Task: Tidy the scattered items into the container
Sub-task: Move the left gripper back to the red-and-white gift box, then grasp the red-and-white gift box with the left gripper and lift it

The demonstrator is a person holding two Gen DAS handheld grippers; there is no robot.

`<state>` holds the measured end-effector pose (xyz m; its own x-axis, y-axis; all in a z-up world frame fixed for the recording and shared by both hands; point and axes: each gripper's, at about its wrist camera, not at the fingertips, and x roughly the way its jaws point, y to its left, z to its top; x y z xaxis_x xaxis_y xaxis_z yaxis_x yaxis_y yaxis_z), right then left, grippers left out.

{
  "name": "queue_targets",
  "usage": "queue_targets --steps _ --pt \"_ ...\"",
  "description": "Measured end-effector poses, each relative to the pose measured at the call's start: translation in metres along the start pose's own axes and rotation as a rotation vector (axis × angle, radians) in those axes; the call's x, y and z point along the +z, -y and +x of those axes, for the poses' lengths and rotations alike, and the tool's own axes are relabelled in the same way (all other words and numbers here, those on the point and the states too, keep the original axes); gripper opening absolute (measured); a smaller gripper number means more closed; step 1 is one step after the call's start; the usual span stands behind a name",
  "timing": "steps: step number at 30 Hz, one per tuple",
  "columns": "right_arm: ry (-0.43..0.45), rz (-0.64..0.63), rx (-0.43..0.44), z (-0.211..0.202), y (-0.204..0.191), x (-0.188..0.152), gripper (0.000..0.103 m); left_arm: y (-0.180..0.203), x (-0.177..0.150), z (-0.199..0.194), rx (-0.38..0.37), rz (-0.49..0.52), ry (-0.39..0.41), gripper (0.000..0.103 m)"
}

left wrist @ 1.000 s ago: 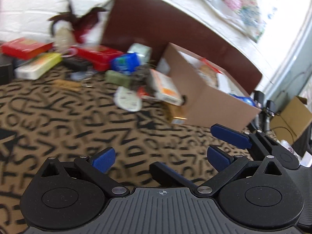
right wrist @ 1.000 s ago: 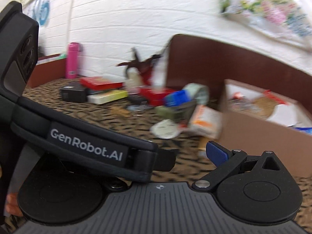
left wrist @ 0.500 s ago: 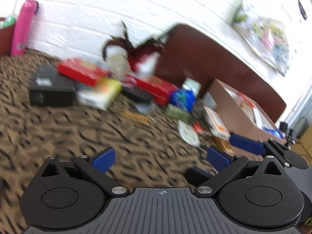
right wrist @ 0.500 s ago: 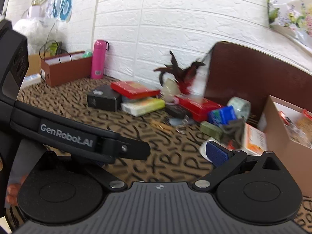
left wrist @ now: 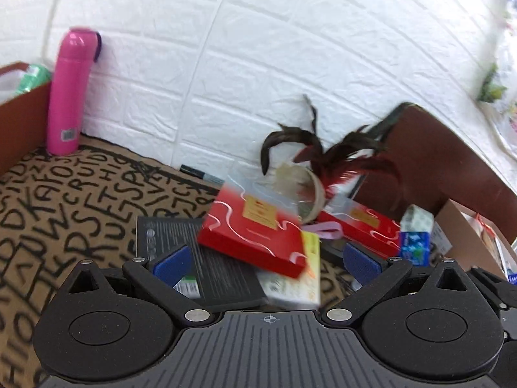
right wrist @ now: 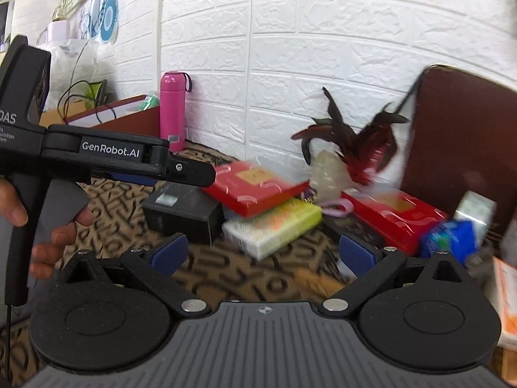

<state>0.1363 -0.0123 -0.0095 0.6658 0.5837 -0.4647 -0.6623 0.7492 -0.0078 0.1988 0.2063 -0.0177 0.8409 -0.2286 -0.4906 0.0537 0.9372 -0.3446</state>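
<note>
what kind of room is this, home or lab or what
Probably a lived-in home or small office corner, not a lab: a white brick-pattern wall, a letter-print cloth under scattered gift boxes, and a pink flask by a houseplant.

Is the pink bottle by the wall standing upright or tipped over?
Upright. The pink bottle stands on its base on the letter-print cloth, cap on top, against the white brick wall.

Black left gripper [left wrist: 266,265], blue pads, "GenRobot.AI" lettering
</note>
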Motion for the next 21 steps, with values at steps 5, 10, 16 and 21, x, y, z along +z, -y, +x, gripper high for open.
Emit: queue_targets --steps 5,10,16,21 --pt "-0.034 -0.048 0.056 0.048 -0.004 0.010 0.094 -0.019 0.011 0.035 -0.035 -0.023 -0.055 0.103" --pt "-0.064 -0.028 0.101 0.081 -0.003 0.012 0.082 -0.023 0.016 0.053 -0.050 -0.001 -0.063 0.102" --pt "-0.079 0.016 0.122 0.097 0.000 0.015 0.067 -0.017 0.019 0.056 -0.060 0.030 -0.096 0.084" --pt "-0.081 0.031 0.117 0.084 0.003 0.013 0.059 -0.002 0.008 0.039 -0.056 0.035 -0.105 0.083"
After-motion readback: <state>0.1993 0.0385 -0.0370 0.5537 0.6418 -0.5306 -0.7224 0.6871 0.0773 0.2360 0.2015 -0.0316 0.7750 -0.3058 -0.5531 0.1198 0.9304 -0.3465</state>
